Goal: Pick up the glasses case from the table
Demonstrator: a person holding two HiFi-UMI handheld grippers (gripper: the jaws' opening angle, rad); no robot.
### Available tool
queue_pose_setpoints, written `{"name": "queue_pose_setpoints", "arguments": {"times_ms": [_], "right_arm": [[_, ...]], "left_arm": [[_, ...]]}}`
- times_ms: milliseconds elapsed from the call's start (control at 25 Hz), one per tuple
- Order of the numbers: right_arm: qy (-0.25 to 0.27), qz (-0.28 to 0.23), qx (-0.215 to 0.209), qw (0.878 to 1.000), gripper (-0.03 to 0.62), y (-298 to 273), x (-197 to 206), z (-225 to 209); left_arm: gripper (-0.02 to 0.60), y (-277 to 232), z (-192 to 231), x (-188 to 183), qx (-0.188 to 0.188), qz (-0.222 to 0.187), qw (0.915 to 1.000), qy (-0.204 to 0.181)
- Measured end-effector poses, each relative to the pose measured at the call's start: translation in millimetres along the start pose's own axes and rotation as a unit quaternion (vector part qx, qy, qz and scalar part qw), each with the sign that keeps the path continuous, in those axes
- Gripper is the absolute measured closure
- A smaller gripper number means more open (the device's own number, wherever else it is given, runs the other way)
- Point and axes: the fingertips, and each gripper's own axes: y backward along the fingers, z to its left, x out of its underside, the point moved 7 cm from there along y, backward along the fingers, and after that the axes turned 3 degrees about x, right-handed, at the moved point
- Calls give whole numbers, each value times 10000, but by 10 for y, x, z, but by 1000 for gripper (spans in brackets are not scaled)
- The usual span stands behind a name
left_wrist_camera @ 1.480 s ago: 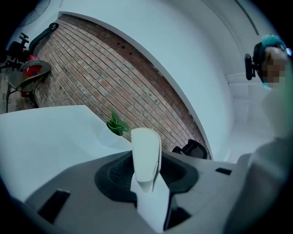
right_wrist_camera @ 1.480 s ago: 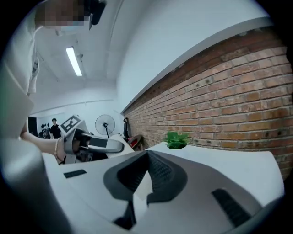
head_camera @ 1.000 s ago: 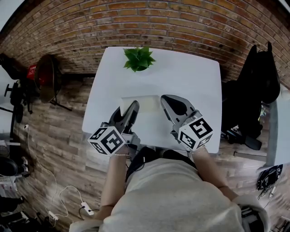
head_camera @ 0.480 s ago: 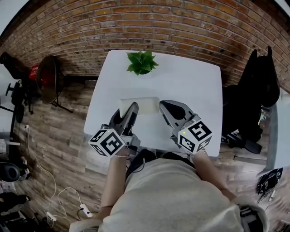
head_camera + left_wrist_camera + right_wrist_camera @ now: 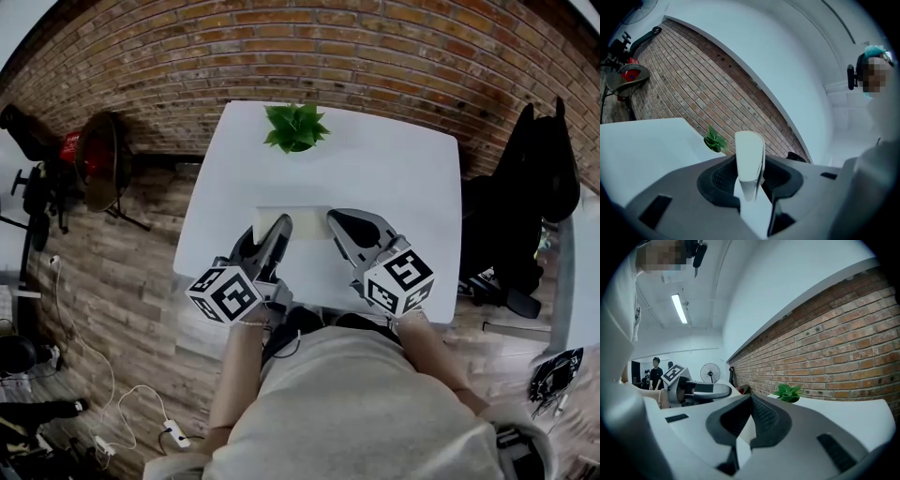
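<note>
In the head view, the white glasses case (image 5: 307, 222) lies across the middle of the frame on the white table (image 5: 403, 169), below the potted plant (image 5: 294, 127) at the top edge. My left gripper (image 5: 279, 225) reaches in from the lower left and has the case's left end between its jaws. My right gripper (image 5: 336, 218) sits just to the right, its tips at the case's right end. From here I cannot tell whether they touch it.

In the left gripper view, the case stands as a pale upright slab at centre frame, clamped between the two dark pads, which sit partway apart on its sides. The plant shows small just left of it.

In the right gripper view, the jaws are pressed together at centre frame with nothing between them. The left gripper shows at mid-left, the plant to the right of centre.
</note>
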Motion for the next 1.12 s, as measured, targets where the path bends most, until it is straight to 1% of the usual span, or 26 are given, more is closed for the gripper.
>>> {"name": "queue_pose_setpoints", "arguments": {"times_ms": [320,560,840,1120], "right_arm": [[-59,5,50,10000,595,2,16,-40],[-68,-86,103,9999,595,15,-20,-35],[-52,-71,182,9998,595,4,-13,-48],[-60,-99,204,9997,595,2,-41,-72]], "left_arm": [[431,9,8,-12,-12,-43,10000,-9],[431,3,30,-18,-43,22,10000,-2],[431,-26,37,-8,-30,93,10000,9],[431,-69,42,-13,-3,78,10000,33]]}}
